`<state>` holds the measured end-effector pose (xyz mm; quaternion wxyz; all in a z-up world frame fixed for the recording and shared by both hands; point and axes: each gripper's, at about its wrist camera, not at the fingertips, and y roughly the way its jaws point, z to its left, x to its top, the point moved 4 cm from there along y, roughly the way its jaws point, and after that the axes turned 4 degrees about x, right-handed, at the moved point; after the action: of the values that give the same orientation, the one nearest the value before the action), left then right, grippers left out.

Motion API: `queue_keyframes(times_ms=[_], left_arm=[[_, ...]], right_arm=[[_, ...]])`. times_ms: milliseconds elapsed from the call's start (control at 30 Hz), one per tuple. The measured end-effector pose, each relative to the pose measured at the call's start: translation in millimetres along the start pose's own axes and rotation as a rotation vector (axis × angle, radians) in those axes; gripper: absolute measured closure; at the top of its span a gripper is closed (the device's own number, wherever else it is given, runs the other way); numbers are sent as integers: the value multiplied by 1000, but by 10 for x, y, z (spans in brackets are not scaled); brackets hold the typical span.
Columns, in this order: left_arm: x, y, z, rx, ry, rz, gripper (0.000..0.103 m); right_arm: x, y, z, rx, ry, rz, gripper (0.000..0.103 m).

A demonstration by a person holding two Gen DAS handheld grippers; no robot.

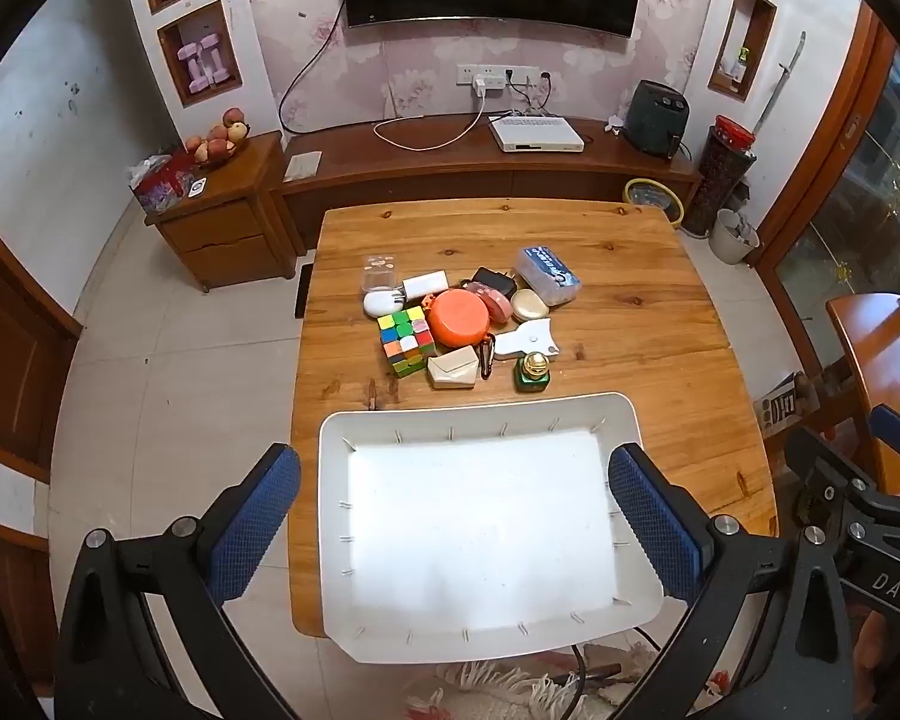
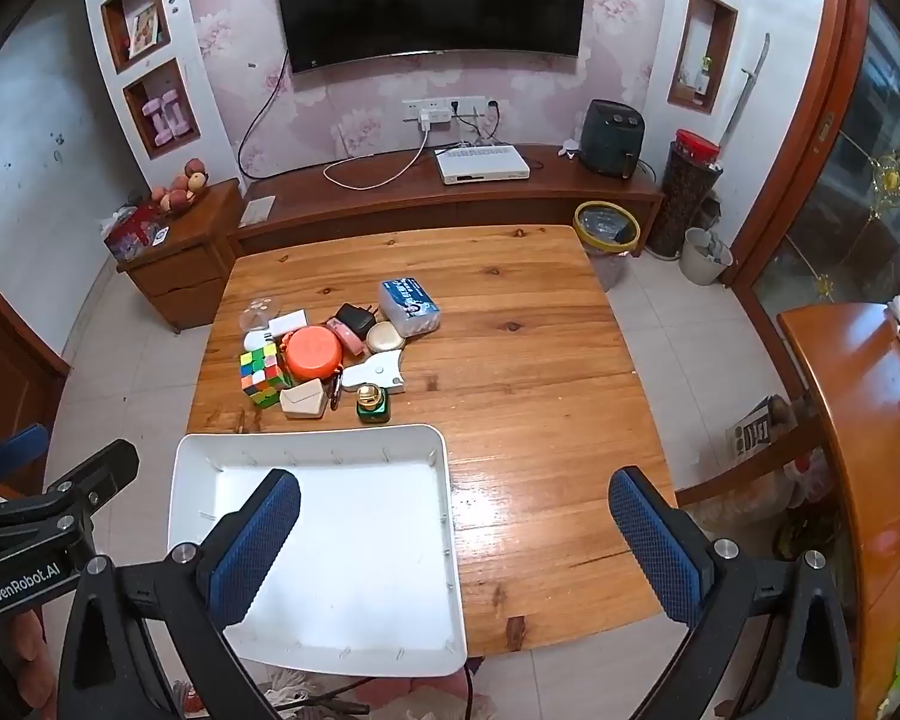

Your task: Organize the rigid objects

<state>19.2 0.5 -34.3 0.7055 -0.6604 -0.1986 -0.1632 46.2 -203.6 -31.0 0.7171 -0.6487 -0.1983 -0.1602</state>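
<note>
A pile of small rigid objects lies mid-table: a Rubik's cube (image 1: 407, 341) (image 2: 262, 374), an orange round lid (image 1: 459, 317) (image 2: 312, 353), a beige box (image 1: 453, 367) (image 2: 303, 401), a green bottle with gold cap (image 1: 532, 372) (image 2: 371, 404), a white scraper (image 1: 531, 341), a blue-labelled clear box (image 1: 547, 275) (image 2: 409, 307), a black charger (image 1: 495, 283). An empty white tray (image 1: 621, 414) (image 2: 306, 439) sits at the near edge. My left gripper (image 1: 453, 531) hovers open above the tray. My right gripper (image 2: 453, 534) hovers open over the tray's right edge and bare table.
The wooden table (image 1: 660, 312) has bare wood on its right and far sides. Beyond it stand a TV cabinet (image 1: 450, 162), a side drawer unit with fruit (image 1: 222, 204), and bins (image 2: 606, 228). Another wooden table (image 2: 858, 420) stands at right.
</note>
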Motion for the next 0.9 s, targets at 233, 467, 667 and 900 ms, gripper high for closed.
queue_keyframes(times_ms=[233,467,667,900], left_arm=[[-17,93,20,0,1,5,1],[-24,108,20,-1,0,10,1],[-27,168,-33,-3,3,18,1],[-28,183,-16,-8,6,14,1]], right_arm=[[9,3,1,0,0,1,0],[9,4,2,-2,1,3,0],[6,35,-30,-5,3,4,0],[41,40,-129,-10,8,5,0]])
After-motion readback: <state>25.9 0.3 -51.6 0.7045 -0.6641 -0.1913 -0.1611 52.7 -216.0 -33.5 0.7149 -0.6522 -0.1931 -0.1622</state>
